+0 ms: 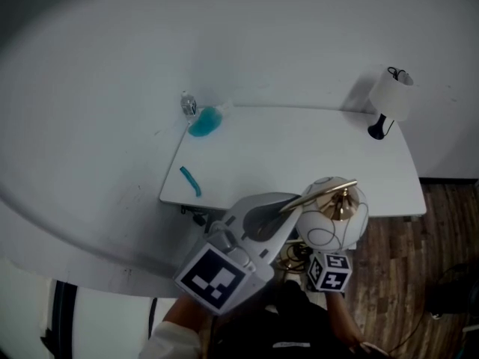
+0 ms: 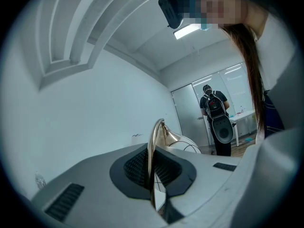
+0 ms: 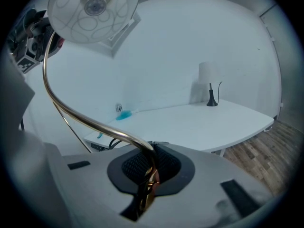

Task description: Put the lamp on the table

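Currently the left claw [image 2: 153,175] and right claw [image 3: 149,177] both clench the lamp [image 1: 329,219] by its thin stem [image 3: 80,118], airborne short of the counter [image 1: 299,155]; its globe [image 3: 92,6], probably heavy, could pivot and strike the edge.

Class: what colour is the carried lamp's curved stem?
The stem is shiny gold, clearest in the right gripper view.
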